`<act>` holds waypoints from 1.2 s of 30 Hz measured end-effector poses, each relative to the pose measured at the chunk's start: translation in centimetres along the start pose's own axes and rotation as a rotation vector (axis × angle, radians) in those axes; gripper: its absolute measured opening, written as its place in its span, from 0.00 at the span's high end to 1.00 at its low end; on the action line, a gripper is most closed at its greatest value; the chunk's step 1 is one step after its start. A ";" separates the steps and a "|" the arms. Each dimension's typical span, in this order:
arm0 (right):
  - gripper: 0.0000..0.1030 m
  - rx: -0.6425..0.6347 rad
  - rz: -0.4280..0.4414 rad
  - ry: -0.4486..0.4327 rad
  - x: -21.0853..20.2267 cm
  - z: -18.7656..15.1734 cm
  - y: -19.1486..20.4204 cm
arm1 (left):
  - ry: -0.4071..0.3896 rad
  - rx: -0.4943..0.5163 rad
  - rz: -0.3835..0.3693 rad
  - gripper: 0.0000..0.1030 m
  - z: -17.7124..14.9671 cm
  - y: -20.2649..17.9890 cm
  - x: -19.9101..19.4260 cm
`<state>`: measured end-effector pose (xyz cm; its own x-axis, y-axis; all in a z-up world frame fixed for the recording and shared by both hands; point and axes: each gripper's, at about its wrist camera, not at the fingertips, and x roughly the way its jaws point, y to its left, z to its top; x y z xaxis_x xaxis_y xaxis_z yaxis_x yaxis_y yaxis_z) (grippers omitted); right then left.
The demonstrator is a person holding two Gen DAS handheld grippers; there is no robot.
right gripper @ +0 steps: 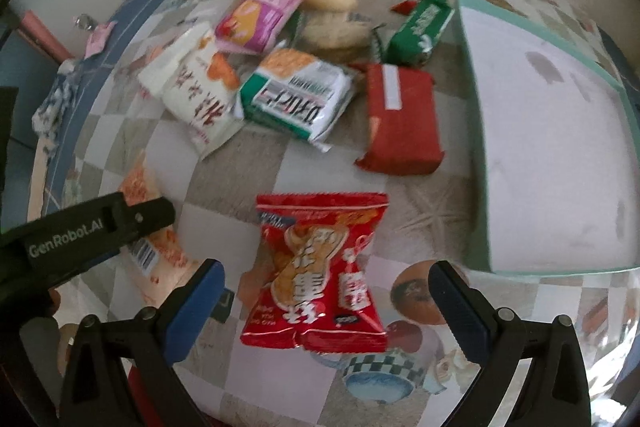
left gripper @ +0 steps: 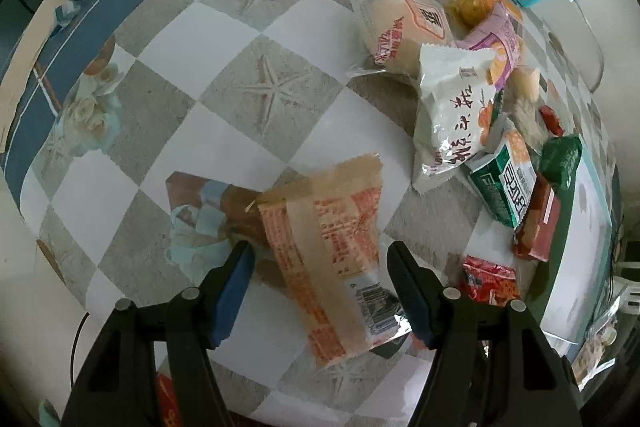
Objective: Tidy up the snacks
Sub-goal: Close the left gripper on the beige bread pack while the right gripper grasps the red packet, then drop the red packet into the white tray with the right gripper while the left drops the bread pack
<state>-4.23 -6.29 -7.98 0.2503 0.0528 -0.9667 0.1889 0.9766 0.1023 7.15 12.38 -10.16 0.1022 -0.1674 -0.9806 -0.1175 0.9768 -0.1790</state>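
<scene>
A: Status?

B: Box (right gripper: 476, 131) is empty, so nothing is sorted yet. Your left gripper (left gripper: 320, 269) is open astride the orange pack (left gripper: 332, 247) on the table (left gripper: 168, 131), pads clear. Your right gripper (right gripper: 326, 297) is open over the red pack (right gripper: 320, 275), not touching.

A: Left to do?

B: Everything. The pile (right gripper: 280, 67) sits loose just left of the box.
</scene>
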 end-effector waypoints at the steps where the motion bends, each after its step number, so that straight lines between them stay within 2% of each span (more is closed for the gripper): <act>1: 0.01 0.001 -0.001 0.005 0.2 -0.1 0.1 | -0.002 -0.004 0.003 0.32 -0.2 0.2 0.1; 8: 0.10 0.026 -0.014 0.043 2.1 -0.4 -0.7 | -0.001 -0.024 0.014 0.32 -1.0 1.6 0.7; 9: 0.13 0.021 -0.028 0.039 2.3 -0.4 -0.8 | -0.001 -0.023 0.017 0.32 -0.9 1.8 0.9; 10: 0.18 0.016 -0.039 0.029 2.3 -0.4 -0.8 | -0.006 -0.020 0.020 0.33 -2.4 1.0 1.3; 11: 0.22 0.011 -0.041 0.018 2.3 -0.2 -1.3 | -0.009 -0.016 0.018 0.38 -2.4 0.9 1.2; 13: 0.36 0.004 -0.036 0.003 2.4 -0.2 -0.9 | -0.010 -0.005 0.003 0.52 -2.5 0.9 1.6; 14: 0.37 -0.002 -0.038 -0.003 2.3 -0.2 -0.7 | -0.011 0.000 0.002 0.58 -2.6 0.6 1.2; 17: 0.40 -0.013 -0.043 -0.018 2.2 0.0 -0.5 | -0.023 0.008 0.008 0.60 -2.6 0.7 1.4; 25: 0.43 -0.001 -0.033 -0.071 0.3 1.2 -1.1 | -0.068 -0.008 0.003 0.61 -3.9 0.8 -1.9; 29: 0.43 0.017 -0.021 -0.138 -2.5 1.4 -1.7 | -0.097 -0.003 0.009 0.61 -4.2 0.6 -3.7; 32: 0.43 0.059 -0.007 -0.176 -4.2 2.2 -2.6 | -0.115 0.024 0.010 0.61 -4.6 -1.7 -5.7; 36: 0.43 0.126 -0.035 -0.209 -5.3 3.9 -4.2 | -0.134 0.072 -0.011 0.61 -3.3 -5.3 -7.5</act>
<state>-2.66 -11.51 -2.35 0.4303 -0.0379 -0.9019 0.3147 0.9428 0.1105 3.76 8.06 -2.11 0.2344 -0.1631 -0.9584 -0.0454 0.9829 -0.1783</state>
